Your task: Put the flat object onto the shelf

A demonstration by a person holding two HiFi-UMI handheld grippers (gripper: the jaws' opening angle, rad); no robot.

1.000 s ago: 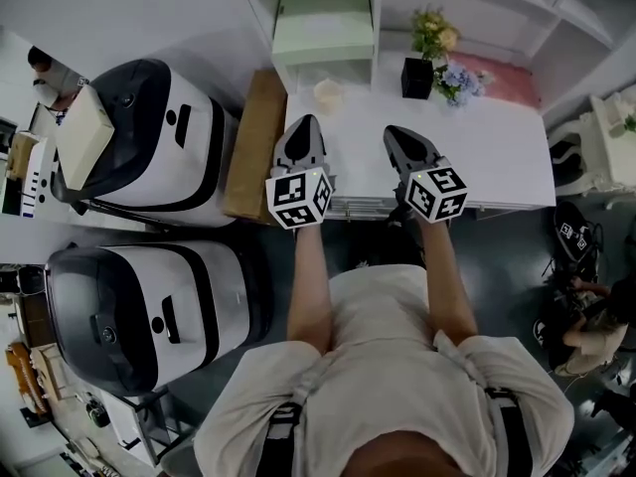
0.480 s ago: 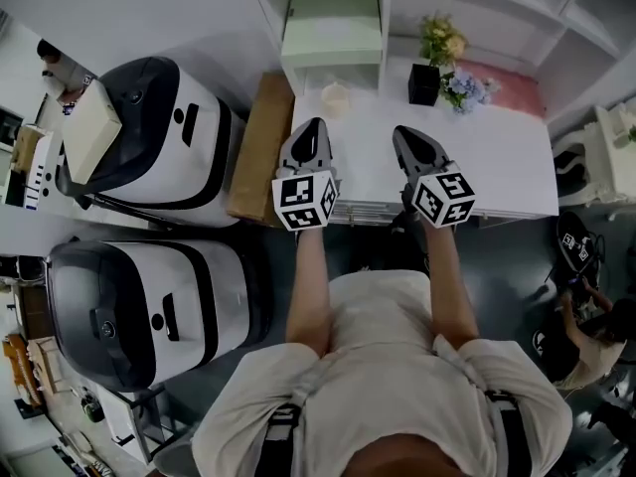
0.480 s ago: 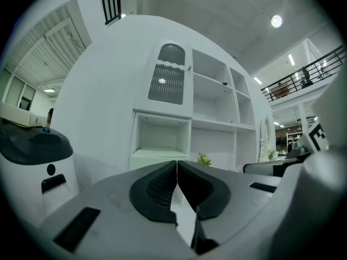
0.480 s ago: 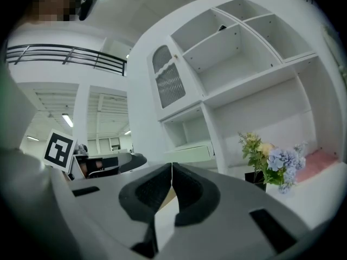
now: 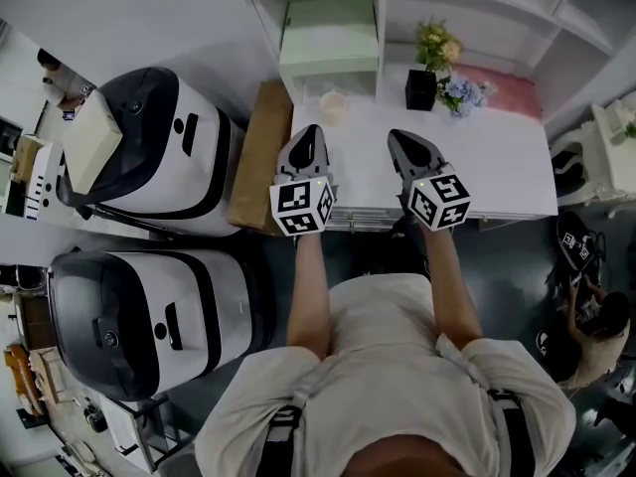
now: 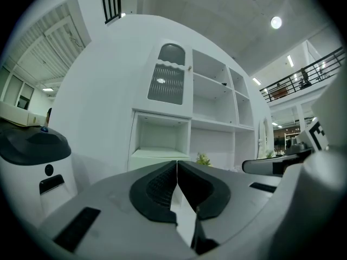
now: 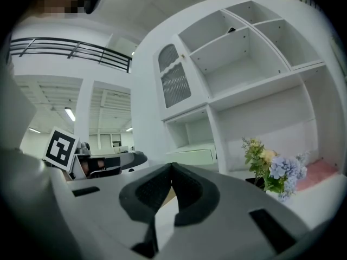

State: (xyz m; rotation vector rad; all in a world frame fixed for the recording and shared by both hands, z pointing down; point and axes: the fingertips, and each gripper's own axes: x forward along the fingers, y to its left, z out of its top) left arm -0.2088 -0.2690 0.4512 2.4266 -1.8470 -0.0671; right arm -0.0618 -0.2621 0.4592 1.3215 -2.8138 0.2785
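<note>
Left claw point(image 5: 310, 133) pressed together, pinching nothing. Right claw point(image 5: 402, 137) likewise closed and bare. Both held level above the near part of the desk point(image 5: 497, 167), side by side, not touching.

Pale green flat box point(image 5: 330, 30) lying in lower left compartment of shelf point(image 5: 382, 18), well apart from both tips. Brown cardboard sheet point(image 5: 258, 157) just beside desk's left end, untouched.

Judged: placing done if the box is the target. If the cardboard is meant, next move calls for spreading left claw and reaching left.
</note>
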